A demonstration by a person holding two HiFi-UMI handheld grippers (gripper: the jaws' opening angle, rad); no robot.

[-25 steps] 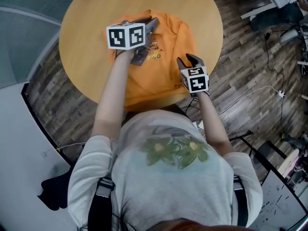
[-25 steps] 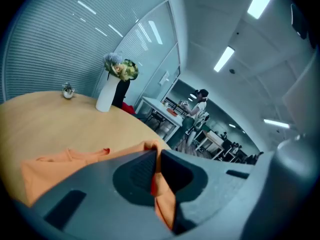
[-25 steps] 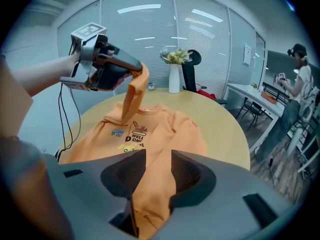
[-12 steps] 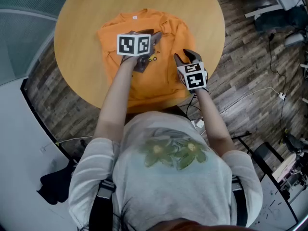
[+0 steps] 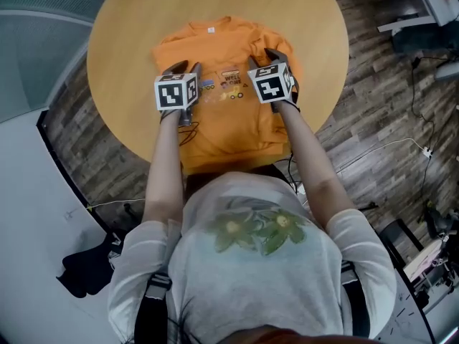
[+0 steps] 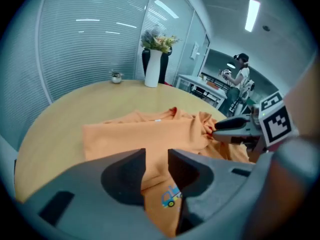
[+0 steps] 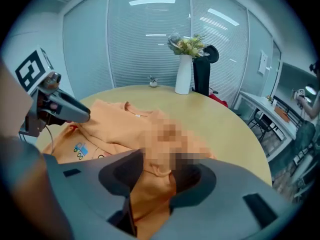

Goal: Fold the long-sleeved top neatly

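Observation:
The orange long-sleeved top (image 5: 229,124) lies spread on the round wooden table (image 5: 129,20), collar at the far side, with a small vehicle print on its chest. My left gripper (image 5: 183,68) hangs over the top's left part. Its jaws have just been opening and stand apart above the cloth (image 6: 135,131), pressing on nothing (image 6: 156,156). My right gripper (image 5: 275,54) is over the bunched right sleeve. Its jaws have also just been opening, and a loose fold of orange fabric (image 7: 110,119) lies between them (image 7: 157,166).
A white vase with flowers (image 6: 152,66) and a small object (image 6: 116,77) stand at the table's far edge. The top's hem hangs over the near edge by the person's body. Cables and a dark heap (image 5: 82,278) lie on the floor. Another person (image 6: 241,79) stands far behind.
The left gripper has come down from above the top's middle to its left part. The right gripper has moved from the table's near right edge onto the right sleeve.

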